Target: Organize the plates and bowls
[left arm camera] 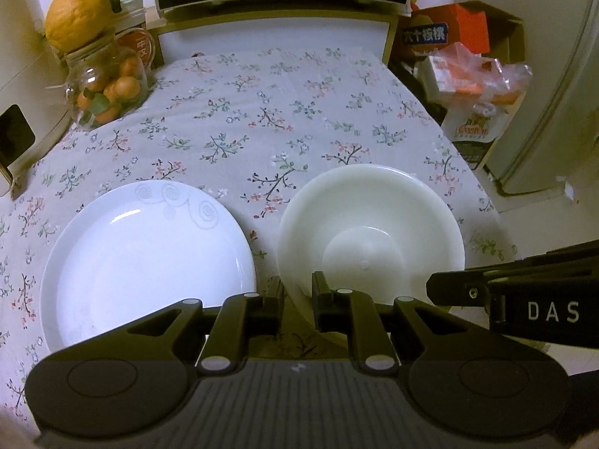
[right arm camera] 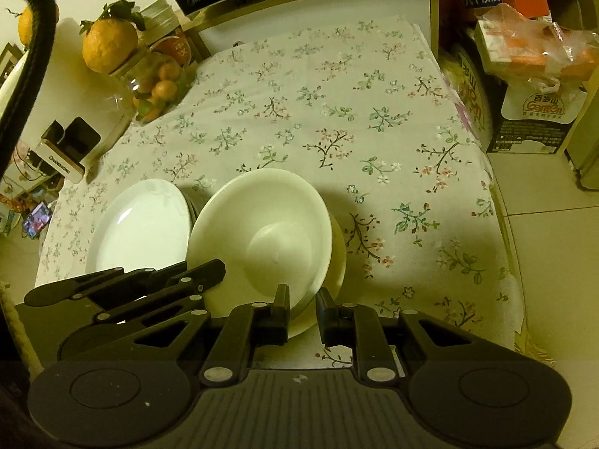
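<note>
Dim indoor light with a yellow-green cast, strongest in the right wrist view.

Overhead light leaves a small glare streak on the plate (left arm camera: pixel 146 250); the bowl (right arm camera: pixel 262 239) throws a soft shadow to its right. Fisheye bending curves the tablecloth (left arm camera: pixel 284 112) edges, corners fall dark, and the far background beyond the plate looks soft.

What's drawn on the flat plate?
Faint grey swirls on the white plate, clearest in the left wrist view.

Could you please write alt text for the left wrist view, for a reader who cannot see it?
The left gripper straddles the near rim of a white bowl, one finger inside. A white plate lies to its left on a floral tablecloth; the right gripper enters from the right.
</note>
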Demonstrator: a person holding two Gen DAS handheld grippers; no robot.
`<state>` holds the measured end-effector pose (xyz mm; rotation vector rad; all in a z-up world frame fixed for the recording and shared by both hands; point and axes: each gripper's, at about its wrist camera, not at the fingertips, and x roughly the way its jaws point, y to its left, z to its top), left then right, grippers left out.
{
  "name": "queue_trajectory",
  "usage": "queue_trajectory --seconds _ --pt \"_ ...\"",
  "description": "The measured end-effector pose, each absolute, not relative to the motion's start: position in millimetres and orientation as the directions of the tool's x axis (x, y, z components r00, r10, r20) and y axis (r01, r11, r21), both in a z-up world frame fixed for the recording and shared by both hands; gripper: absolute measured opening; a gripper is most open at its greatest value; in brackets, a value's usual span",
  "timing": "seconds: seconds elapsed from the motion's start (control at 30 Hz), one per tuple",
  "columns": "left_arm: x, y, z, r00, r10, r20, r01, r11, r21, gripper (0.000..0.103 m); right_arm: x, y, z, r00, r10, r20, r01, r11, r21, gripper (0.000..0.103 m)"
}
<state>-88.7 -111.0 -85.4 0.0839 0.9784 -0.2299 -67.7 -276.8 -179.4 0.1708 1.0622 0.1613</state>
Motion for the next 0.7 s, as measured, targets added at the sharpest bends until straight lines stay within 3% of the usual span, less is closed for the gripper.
queue_trajectory --seconds 0.37,0.7 --pt "-86.5 -111.7 -89.9 0.507 -0.168 -0.846 0.256 0.966 -0.038 0.019 -65.5 -275.9 -182.8 0.475 0.199 -0.857 -0.053 0.979 0.198 0.022" --pt "-81.8 -102.5 -84.1 0.485 -0.208 -0.849 0.221 0.969 -0.111 0.021 -65.9 -280.0 -178.4 0.5 0.181 -0.847 -0.049 0.982 0.181 0.036"
